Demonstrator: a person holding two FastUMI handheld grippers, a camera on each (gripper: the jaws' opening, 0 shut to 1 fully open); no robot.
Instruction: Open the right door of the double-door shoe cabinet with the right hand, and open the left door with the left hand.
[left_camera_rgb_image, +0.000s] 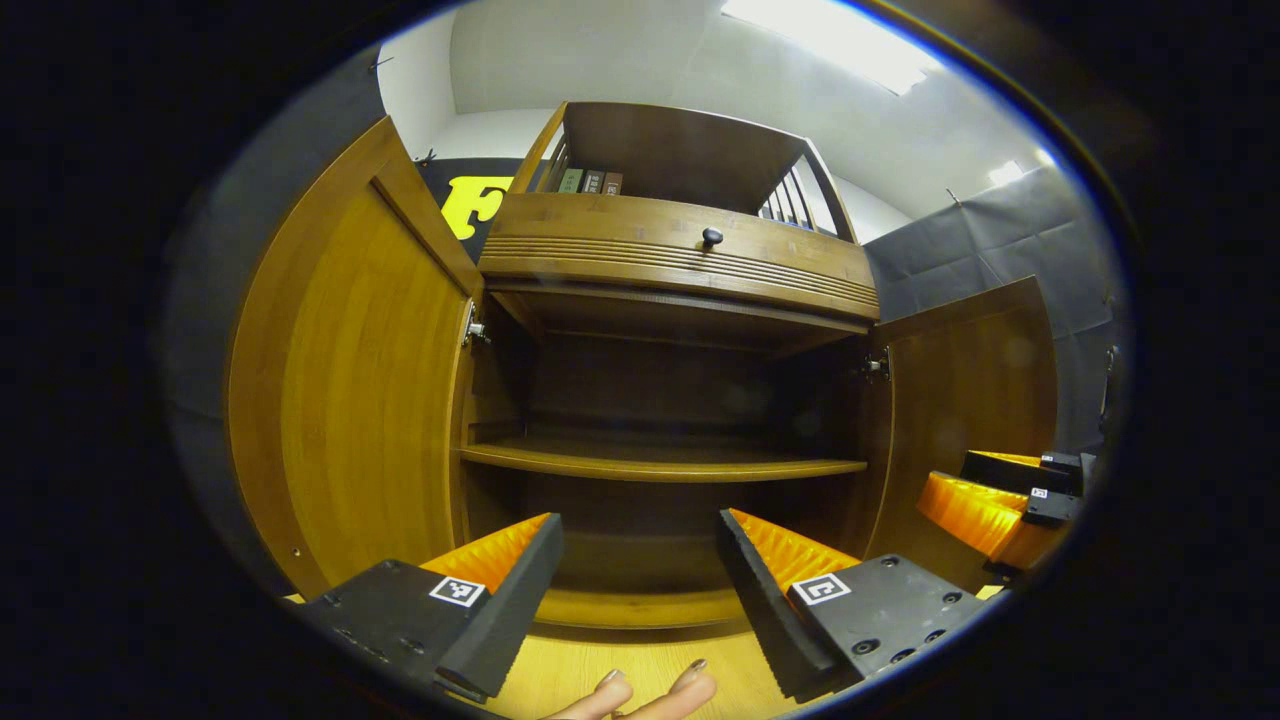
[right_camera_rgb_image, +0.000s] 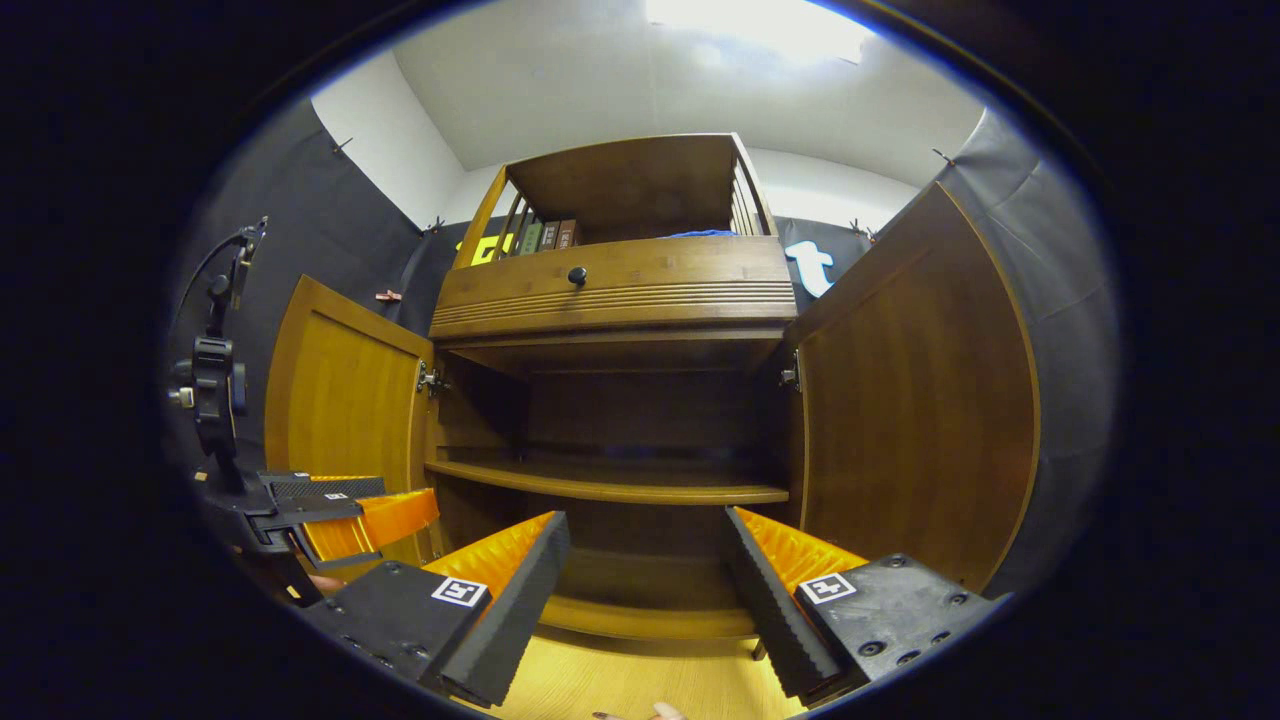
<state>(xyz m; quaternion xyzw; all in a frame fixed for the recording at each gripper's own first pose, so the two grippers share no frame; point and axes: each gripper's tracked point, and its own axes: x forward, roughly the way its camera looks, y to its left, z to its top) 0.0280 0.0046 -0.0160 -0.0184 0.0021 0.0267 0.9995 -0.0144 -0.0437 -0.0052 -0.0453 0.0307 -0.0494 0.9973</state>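
The wooden shoe cabinet (left_camera_rgb_image: 680, 270) stands in front of me with both doors swung wide. Its left door (left_camera_rgb_image: 350, 370) hangs open at the left, and its right door (left_camera_rgb_image: 975, 400) at the right. In the right gripper view the same left door (right_camera_rgb_image: 345, 400) and right door (right_camera_rgb_image: 915, 390) frame the dark inside. My left gripper (left_camera_rgb_image: 640, 580) is open in front of the lower shelf, holding nothing. My right gripper (right_camera_rgb_image: 645, 585) is open too, empty. The right gripper (left_camera_rgb_image: 1000, 500) also shows at the far right of the left gripper view, and the left gripper (right_camera_rgb_image: 340, 515) at the left of the right gripper view.
Inside, a shelf (left_camera_rgb_image: 660, 462) runs across at mid height. Above the doors is a drawer with a dark knob (left_camera_rgb_image: 711, 237), and several books (left_camera_rgb_image: 590, 181) stand on the top rack. Fingertips of a hand (left_camera_rgb_image: 650, 695) show at the bottom over the light wooden floor.
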